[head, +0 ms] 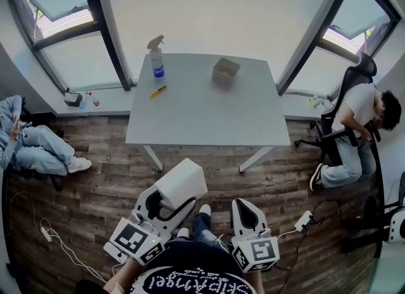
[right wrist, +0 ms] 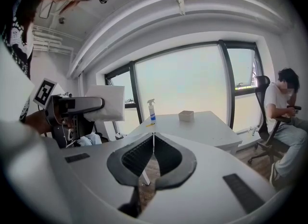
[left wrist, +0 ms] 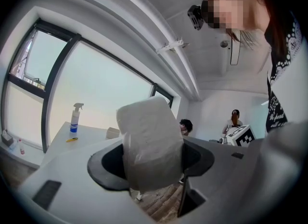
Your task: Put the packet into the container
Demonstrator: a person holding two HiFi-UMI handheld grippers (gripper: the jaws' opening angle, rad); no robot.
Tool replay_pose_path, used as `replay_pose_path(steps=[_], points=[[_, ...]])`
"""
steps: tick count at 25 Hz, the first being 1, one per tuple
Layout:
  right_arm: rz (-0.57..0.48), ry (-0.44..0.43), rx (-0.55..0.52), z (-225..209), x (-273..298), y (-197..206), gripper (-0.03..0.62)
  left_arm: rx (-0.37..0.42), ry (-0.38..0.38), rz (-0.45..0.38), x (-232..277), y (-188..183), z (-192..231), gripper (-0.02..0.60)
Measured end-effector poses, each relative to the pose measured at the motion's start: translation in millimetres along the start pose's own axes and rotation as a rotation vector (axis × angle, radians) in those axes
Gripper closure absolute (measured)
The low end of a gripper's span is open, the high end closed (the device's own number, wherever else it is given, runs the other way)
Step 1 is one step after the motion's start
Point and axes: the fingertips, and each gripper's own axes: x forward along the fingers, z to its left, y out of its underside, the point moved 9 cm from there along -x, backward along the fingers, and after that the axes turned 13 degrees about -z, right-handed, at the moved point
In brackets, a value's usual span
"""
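the pickup is done: the left gripper [left wrist: 151, 165] is clamped on the packet [left wrist: 149, 141], a white, soft-looking wrapped block that stands up between the jaws and holds them wide. in the head view it is held low in front of the person, over the wood floor and well short of the table's near edge. the right gripper [right wrist: 153, 151] has its jaws together with nothing between them and hangs beside the left one

the container [head: 226, 70], a small open box, sits on the table [head: 202, 119] near the far edge, right of the middle; its inside is too small to read from here. a spray bottle [head: 156, 57] stands near the far left corner with a yellow pen [head: 158, 91] just in front of it, both apart from the container

so i judge the task roughly a third along: the packet is in hand but not yet at the table. left to do are the approach to the table, bringing the packet over the container's open top, lowering it in and letting go
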Motion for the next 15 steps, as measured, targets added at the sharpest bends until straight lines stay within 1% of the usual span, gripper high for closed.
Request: replay_pose_path(steps=[5, 15], points=[[0.015, -0.014, -0.006, -22, 20, -7, 0.577, 0.001, -0.011, -0.011, 28, 0, 6, 0.3], [0.021, -0.058, -0.006, -57, 45, -14, 0.577, 0.016, -0.035, 0.004, 67, 4, 8, 0.299]])
